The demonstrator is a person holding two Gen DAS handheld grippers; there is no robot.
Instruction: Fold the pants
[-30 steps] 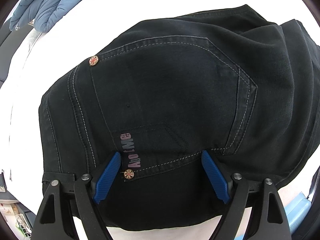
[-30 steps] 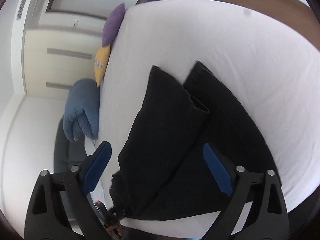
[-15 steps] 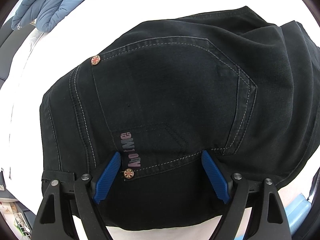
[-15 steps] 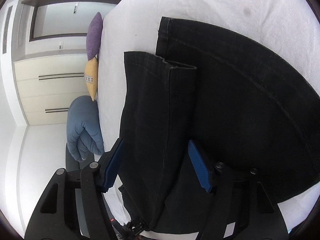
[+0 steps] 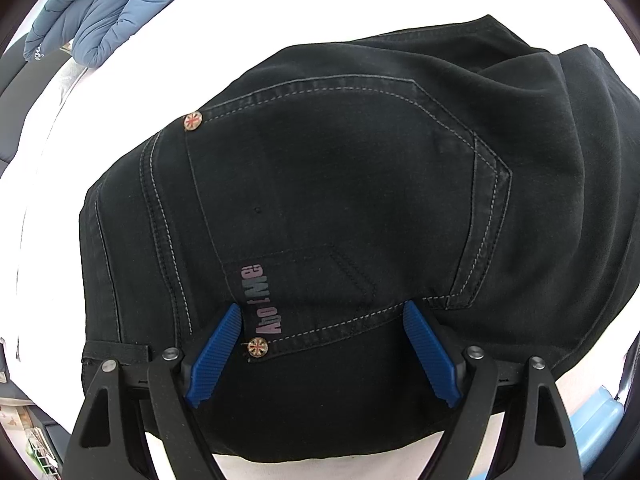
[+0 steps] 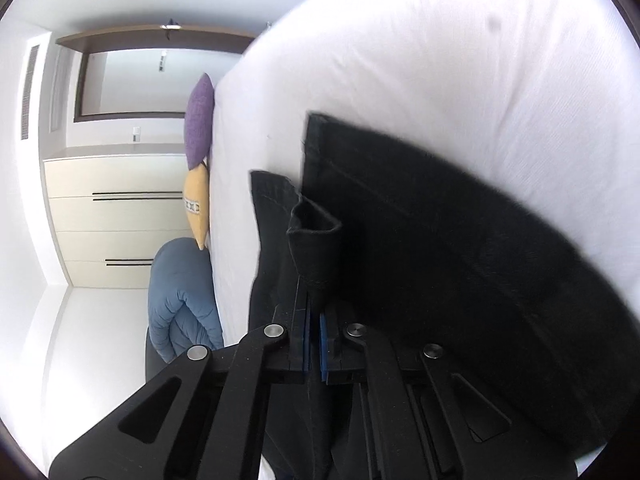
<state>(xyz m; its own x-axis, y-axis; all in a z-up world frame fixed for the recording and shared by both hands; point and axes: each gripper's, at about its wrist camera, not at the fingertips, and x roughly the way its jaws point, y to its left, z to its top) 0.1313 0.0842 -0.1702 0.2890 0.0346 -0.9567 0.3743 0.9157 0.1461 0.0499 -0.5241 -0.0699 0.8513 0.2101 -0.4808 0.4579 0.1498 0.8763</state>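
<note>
Black pants [image 5: 340, 200] lie on a white bed [image 5: 280, 8]. The left wrist view shows the seat side with a back pocket and two round rivets. My left gripper [image 5: 322, 312] is open, its blue fingers resting on the waistband area at the pocket's lower edge. In the right wrist view the pants' leg ends [image 6: 440, 232] lie on the bed [image 6: 440, 60]. My right gripper [image 6: 314, 316] is shut on the hem of one leg [image 6: 314, 240], which stands up folded between the pads.
A blue quilted jacket [image 5: 108, 4] lies at the bed's far left, also in the right wrist view [image 6: 180, 300]. A purple cushion [image 6: 199, 120] and a yellow cushion [image 6: 198, 204] sit at the bed's edge. A cream cabinet [image 6: 116, 216] stands behind. A light blue object [image 5: 592, 432] is at lower right.
My right gripper moved down onto the leg ends and closed on one leg's hem. My left gripper stayed open on the waistband.
</note>
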